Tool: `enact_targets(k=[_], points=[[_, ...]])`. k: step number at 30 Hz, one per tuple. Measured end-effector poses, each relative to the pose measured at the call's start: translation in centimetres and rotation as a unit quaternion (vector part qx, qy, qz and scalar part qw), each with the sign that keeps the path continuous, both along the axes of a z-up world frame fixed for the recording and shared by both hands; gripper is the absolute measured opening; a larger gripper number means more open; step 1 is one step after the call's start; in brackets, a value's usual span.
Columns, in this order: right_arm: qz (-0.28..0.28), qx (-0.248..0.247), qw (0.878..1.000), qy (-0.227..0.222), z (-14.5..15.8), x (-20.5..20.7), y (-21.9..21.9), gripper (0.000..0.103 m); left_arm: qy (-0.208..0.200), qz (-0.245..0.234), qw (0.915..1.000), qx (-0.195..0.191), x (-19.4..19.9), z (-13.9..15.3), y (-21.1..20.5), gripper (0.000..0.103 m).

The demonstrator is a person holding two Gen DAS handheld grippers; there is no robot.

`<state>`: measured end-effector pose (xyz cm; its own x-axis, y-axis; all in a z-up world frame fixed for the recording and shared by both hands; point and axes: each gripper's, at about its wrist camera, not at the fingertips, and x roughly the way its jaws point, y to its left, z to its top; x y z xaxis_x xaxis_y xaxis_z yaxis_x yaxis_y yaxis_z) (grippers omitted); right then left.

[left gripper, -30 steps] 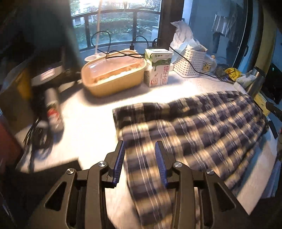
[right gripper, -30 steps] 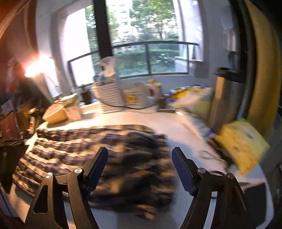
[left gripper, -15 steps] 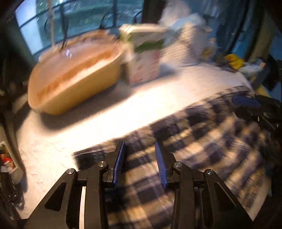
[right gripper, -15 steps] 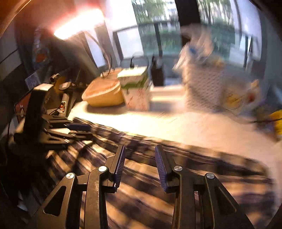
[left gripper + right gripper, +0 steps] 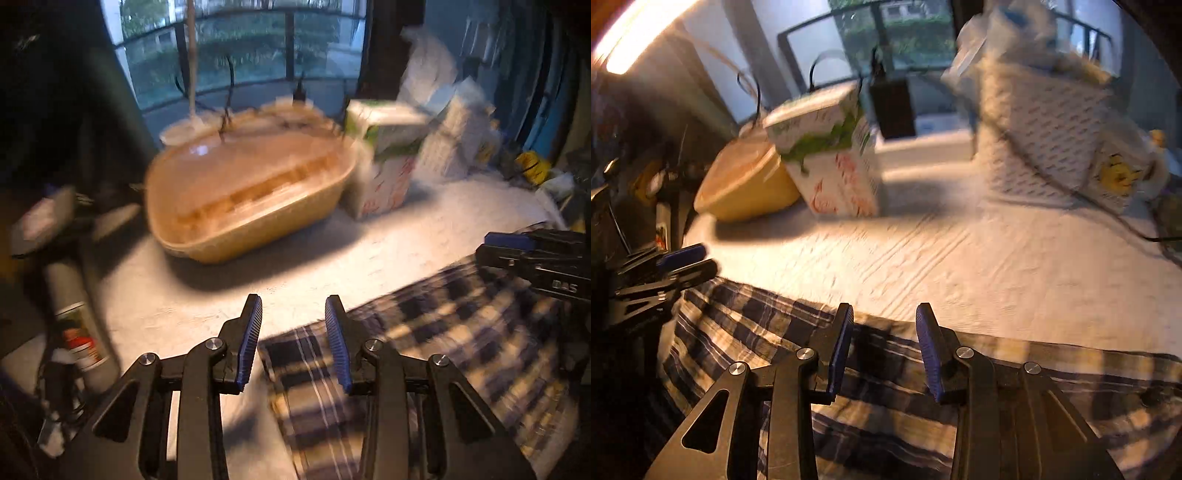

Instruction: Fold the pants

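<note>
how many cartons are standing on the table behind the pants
1: a green-and-white carton stands upright beside the tan tub, behind the plaid pants. More could be hidden behind the white basket.

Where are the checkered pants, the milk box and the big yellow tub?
pants [image 5: 461,332], left wrist view, plaid cloth middle.
milk box [image 5: 831,155], right wrist view, front face.
yellow tub [image 5: 258,221], left wrist view, side wall.

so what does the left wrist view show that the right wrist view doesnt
Only the left wrist view: the spray can at the table's left edge, and the corner of the plaid pants under the open left gripper. Only the right wrist view: the white perforated basket up close, and the pants' long far edge under the open right gripper. Both: the tan lidded tub, the milk carton and the white tablecloth.
</note>
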<state>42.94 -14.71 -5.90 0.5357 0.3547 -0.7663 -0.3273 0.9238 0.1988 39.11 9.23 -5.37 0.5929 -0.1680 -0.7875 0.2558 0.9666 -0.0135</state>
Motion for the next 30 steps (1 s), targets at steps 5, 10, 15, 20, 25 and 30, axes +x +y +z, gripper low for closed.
enact_targets(k=[5,10,15,20,25,30], points=[[0.024,-0.012,1.0,-0.01,1.6,-4.7,-0.9,0.04,0.002,-0.062,0.9975,-0.034,-5.9,1.3,-1.9,0.035],[0.085,-0.063,0.994,-0.012,0.0,-10.6,0.6,0.041,0.053,-0.078,0.9951,-0.032,-10.0,-1.2,-4.7,0.035],[0.084,-0.111,0.99,-0.035,-2.8,-12.9,-0.4,0.042,0.058,-0.052,0.9969,0.013,-11.5,-3.5,-5.0,0.035],[0.011,-0.128,0.99,-0.053,-1.8,-12.8,-5.1,0.043,0.037,-0.024,0.999,0.0,-12.8,-0.9,-4.9,0.035],[-0.019,-0.077,0.995,-0.061,0.4,-14.9,-9.7,0.043,0.0,-0.097,0.9946,-0.037,-15.9,1.6,-8.9,0.035],[0.027,-0.068,0.996,-0.058,0.0,-18.2,-9.1,0.043,0.033,-0.144,0.9884,-0.035,-17.3,-0.1,-13.3,0.035]])
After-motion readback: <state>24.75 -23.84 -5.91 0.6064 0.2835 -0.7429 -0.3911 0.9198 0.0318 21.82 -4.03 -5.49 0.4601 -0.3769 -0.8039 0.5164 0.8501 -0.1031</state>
